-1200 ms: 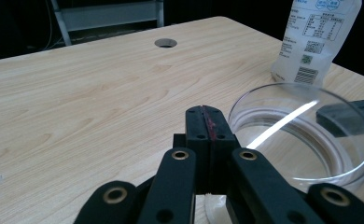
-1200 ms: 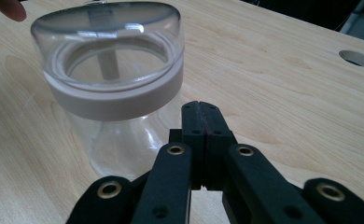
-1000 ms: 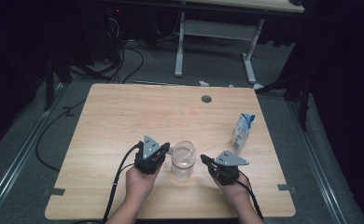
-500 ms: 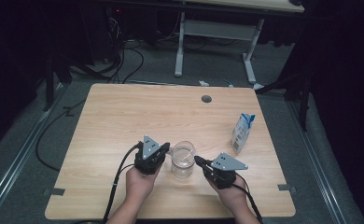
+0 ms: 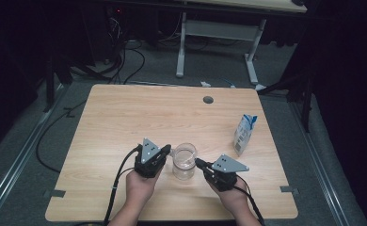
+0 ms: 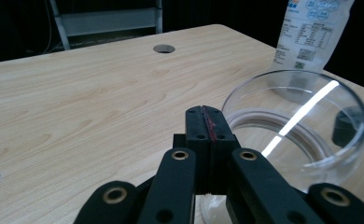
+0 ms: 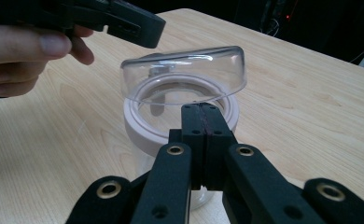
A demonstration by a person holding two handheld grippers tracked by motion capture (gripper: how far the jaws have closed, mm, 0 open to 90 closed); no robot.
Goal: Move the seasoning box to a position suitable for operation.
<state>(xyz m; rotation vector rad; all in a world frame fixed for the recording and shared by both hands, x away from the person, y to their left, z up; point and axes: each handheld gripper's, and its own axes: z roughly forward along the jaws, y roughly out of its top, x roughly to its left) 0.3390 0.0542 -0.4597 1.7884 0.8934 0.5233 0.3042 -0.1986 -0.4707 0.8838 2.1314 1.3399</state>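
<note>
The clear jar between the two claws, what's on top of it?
A clear domed lid rests tilted on the jar, on its pale collar. The glare hides whether anything is inside.

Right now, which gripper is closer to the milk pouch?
The right gripper, at the glass jar's right side, toward the pouch by the table's right edge. The left gripper is on the jar's far side from it.

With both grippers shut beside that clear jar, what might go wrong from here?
1. The clear domed lid sits tilted on the clear jar with the pale collar; a nudge from either shut gripper might slide it off.
2. The left gripper and right gripper flank the jar closely, so an uneven push could tip it on the wooden table.
3. The white and blue pouch stands upright near the right edge; a wide sweep could topple it.
</note>
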